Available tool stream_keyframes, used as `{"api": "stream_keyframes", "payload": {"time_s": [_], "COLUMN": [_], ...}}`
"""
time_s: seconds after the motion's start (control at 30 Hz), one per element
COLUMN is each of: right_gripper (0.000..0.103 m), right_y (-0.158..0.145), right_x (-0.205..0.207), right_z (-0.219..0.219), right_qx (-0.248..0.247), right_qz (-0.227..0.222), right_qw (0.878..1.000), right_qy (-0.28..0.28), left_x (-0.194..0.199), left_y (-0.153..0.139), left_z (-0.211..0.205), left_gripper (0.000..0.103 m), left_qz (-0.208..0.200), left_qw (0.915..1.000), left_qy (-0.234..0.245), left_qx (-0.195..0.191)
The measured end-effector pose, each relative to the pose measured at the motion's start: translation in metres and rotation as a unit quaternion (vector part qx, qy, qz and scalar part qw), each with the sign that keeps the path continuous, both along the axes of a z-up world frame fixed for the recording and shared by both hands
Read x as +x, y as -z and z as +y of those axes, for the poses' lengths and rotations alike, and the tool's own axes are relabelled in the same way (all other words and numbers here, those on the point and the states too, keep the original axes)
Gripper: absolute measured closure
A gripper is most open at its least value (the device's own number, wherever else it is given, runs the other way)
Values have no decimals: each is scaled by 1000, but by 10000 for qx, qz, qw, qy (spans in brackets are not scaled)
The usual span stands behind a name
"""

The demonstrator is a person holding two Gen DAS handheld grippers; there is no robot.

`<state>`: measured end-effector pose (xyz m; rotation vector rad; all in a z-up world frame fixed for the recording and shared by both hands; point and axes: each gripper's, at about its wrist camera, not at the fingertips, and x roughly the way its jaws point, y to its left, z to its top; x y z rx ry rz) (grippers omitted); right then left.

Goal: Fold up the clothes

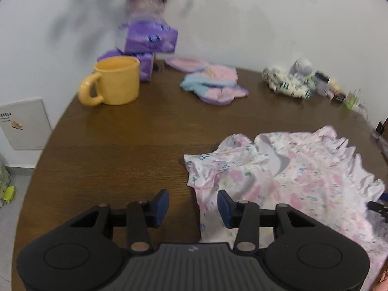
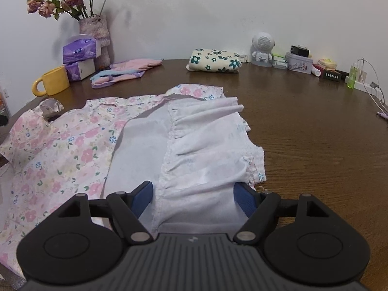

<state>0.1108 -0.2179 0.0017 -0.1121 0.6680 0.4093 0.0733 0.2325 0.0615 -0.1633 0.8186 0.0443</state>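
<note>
Dress (image 2: 60,145), pink floral w/ ruffled hem, lies on the counter (image 2: 315,133), filling lower left and centre of the right wrist view. One part of the hem (image 2: 206,145) is turned over so the pale inside faces up; the printed side shows to the left of it. So I judge it partway: one flap over, rest spread and rumpled, sleeve end bunched in the left wrist view, centre right. Could equally be a flap that just landed that way, can't settle which from this.

Other cloth at the back already sits compact: a cream bundle w/ green flowers (image 2: 213,60) upper centre, and pink/blue pieces (image 2: 121,72) upper left near the yellow mug (image 2: 52,81). Those look folded or at least stacked. The dress isn't a tidy packet yet, so more folds are left on it.

Right gripper (image 2: 194,200): jaws wide apart, the turned hem running up between the blue pads. Cloth seems to lie between the pads, not pinched. No grip.

Left gripper (image 1: 192,208): jaws apart too, a bit less wide. It hangs at the dress's left edge, bottom centre of its view; the right pad is over the fabric edge, the left pad over bare wood. Holds nothing. Contact w/ cloth: can't tell, the view is blurred.
</note>
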Motion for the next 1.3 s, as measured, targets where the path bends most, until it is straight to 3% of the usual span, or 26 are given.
{"api": "stream_keyframes", "payload": {"time_s": [0.2, 0.37, 0.53, 0.67, 0.9, 0.93, 1.0, 1.03, 1.07, 1.13, 1.3], "right_gripper": [27, 28, 29, 33, 43, 44, 50, 58, 74, 94, 94], "right_y": [-9, -27, -53, -56, -43, -40, -35, -33, -30, -25, -13], "right_x": [2, 10, 27, 30, 47, 49, 52, 53, 55, 57, 65], "right_z": [10, 33, 96, 165, 237, 242, 250, 254, 258, 266, 287], "right_qx": [-1, 188, 578, 530, 825, 833, 848, 856, 863, 878, 915], "right_qz": [-30, -57, 118, 234, 850, 882, 947, 979, 1012, 1076, 1235], "right_qw": [10000, 9988, 9879, 9779, 9712, 9709, 9703, 9700, 9697, 9691, 9673], "right_qy": [-55, -449, -1437, -2007, -2069, -2065, -2057, -2053, -2048, -2040, -2020], "left_x": [29, 36, 41, 44, 52, 53, 53, 52, 50, 45, 27], "left_y": [24, 28, 28, 31, 35, 36, 38, 39, 39, 37, 23], "left_z": [4, -4, 0, 6, 7, 6, 4, 4, 4, 3, 4], "left_gripper": [62, 65, 65, 63, 65, 75, 85, 88, 88, 88, 88], "left_qz": [232, 168, 87, 68, -96, -152, -241, -271, -288, -351, -756], "left_qw": [9993, 9995, 9996, 9991, 9983, 9981, 9974, 9971, 9968, 9963, 9892], "left_qy": [135, 245, 251, 336, 578, 598, 667, 701, 728, 727, 542], "left_qx": [-273, -82, -108, -253, -62, 14, 108, 152, 176, 297, 1130]}}
